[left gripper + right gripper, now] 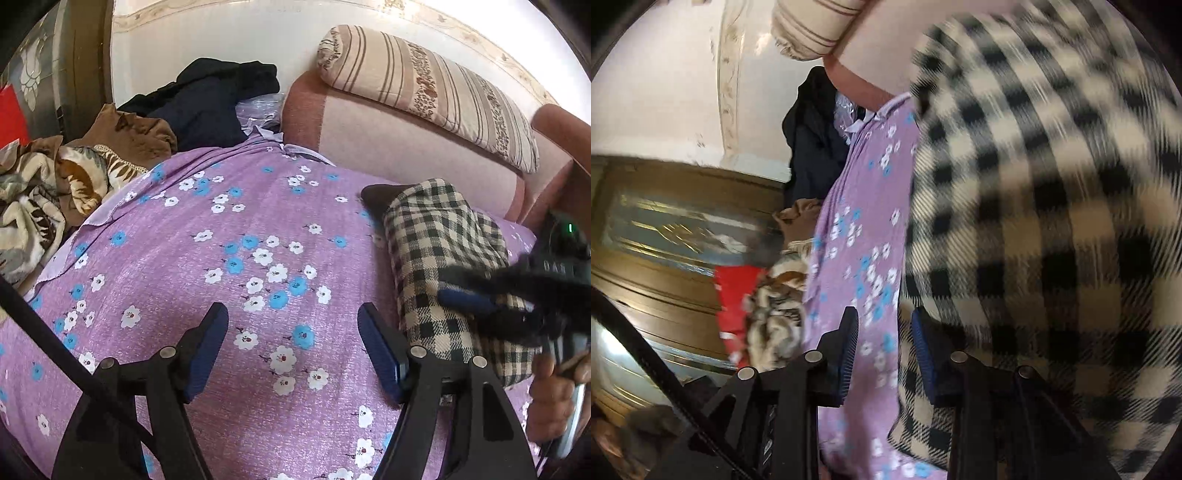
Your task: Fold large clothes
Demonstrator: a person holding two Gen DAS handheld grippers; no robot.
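Note:
A folded black-and-cream checked garment point(439, 254) lies on the purple flowered bedsheet point(221, 258), at the right of the left wrist view. It fills the right of the right wrist view point(1052, 221), blurred. My left gripper point(291, 332) is open and empty above the sheet, left of the garment. My right gripper point(886, 332) is tilted sideways with its jaws apart; one blue pad point(923, 354) lies against the garment's edge. It also shows in the left wrist view point(491, 302), over the garment's near end.
A striped pillow point(424, 88) rests on a pink folded blanket point(388, 147) by the wall. A dark clothes pile point(210, 99), brown cloth point(136, 129) and patterned blanket point(40, 195) lie at the far left. A wooden door point(665, 229) stands beyond.

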